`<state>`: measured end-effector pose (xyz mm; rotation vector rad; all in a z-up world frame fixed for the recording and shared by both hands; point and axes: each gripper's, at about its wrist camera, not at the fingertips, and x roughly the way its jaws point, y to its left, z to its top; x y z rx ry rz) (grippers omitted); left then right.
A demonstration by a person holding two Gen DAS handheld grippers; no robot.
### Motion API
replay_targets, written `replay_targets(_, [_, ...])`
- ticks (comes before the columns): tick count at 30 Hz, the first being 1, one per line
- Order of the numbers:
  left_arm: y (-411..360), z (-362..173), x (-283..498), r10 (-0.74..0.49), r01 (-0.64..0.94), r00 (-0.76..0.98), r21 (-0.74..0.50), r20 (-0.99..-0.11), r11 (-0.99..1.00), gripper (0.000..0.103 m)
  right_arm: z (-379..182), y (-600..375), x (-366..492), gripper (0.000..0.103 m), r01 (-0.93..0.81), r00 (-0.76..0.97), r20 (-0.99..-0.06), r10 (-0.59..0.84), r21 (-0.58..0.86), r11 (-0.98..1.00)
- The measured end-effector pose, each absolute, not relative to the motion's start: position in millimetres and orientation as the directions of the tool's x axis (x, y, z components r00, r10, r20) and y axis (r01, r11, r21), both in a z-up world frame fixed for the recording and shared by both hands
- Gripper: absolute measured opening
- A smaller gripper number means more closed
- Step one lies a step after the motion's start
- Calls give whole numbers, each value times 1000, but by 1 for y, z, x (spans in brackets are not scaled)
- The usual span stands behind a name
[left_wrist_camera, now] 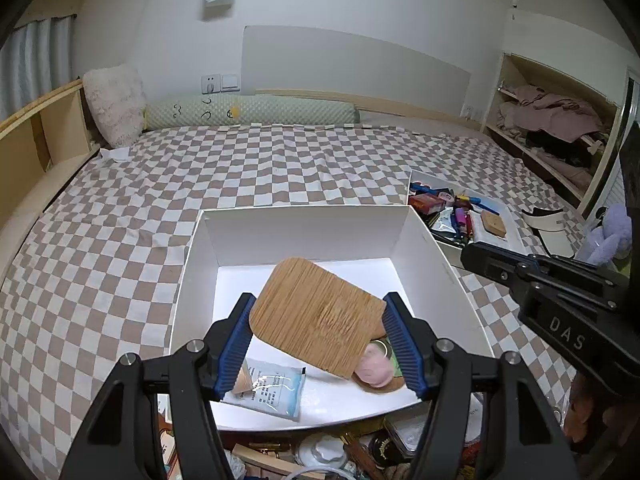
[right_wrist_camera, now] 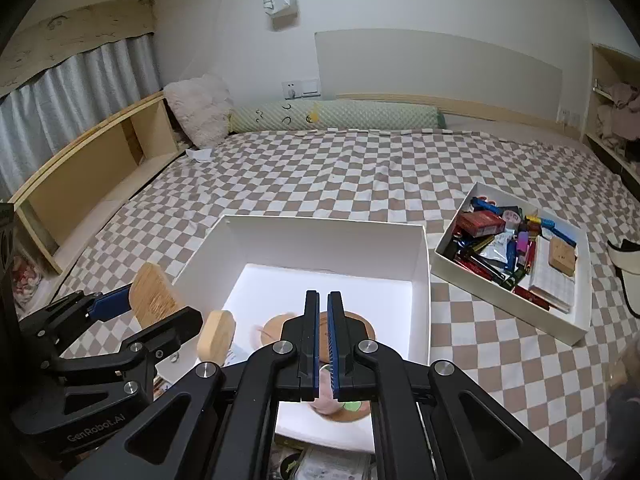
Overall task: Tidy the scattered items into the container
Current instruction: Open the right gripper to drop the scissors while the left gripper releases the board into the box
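Observation:
My left gripper [left_wrist_camera: 320,305] is shut on a bamboo wooden board [left_wrist_camera: 304,296], its blue pads pressing the board's two edges. It holds the board tilted over the open white box [left_wrist_camera: 300,232] on the checkered bed. On the box floor lie a white-blue sachet [left_wrist_camera: 272,392], a pink round item [left_wrist_camera: 374,364] and a round wooden coaster [right_wrist_camera: 276,328]. My right gripper [right_wrist_camera: 324,297] is shut with nothing between its fingers, above the box's near side. In the right wrist view, the left gripper [right_wrist_camera: 160,312] and the wooden board [right_wrist_camera: 152,292] are at the box's [right_wrist_camera: 320,240] left wall.
A shallower white tray [right_wrist_camera: 516,320] with several pens, packets and a small wood block sits to the right of the box. Loose clutter [left_wrist_camera: 328,452] lies below the box's near edge. A white visor [left_wrist_camera: 552,224] and a purple plush [left_wrist_camera: 612,236] are far right.

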<state>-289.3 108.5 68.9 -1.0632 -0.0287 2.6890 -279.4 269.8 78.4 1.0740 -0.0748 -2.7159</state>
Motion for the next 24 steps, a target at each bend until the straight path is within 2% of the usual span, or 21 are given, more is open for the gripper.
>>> replay_targets(16, [108,38,-308,227,-210,-647,-116,-728,-971,64,59,264,-287,5,191,-665,-708,-237,146,-971])
replay_targets(18, [108,36,-308,220,-200,-644,-117,-733,-973,69,59,264,-287,5,193,-663,-709,-241,150,-970])
replay_targets(19, [106,36,-309,221,-194,-641,-123,-735,-973,81,59,264,-286,5,193,-663,-709,-241,149,-970])
replay_targets(20, [105,36,-308,221,-185,-643,-132,-733,-974,87,60,264,-286,5,193,-663,-709,-240,148,-970])
replay_targets(24, [100,37,-307,218,-169,-649,-141,-729,-976,88,61,263,-285,5,195,-663,-710,-239,145,-970])
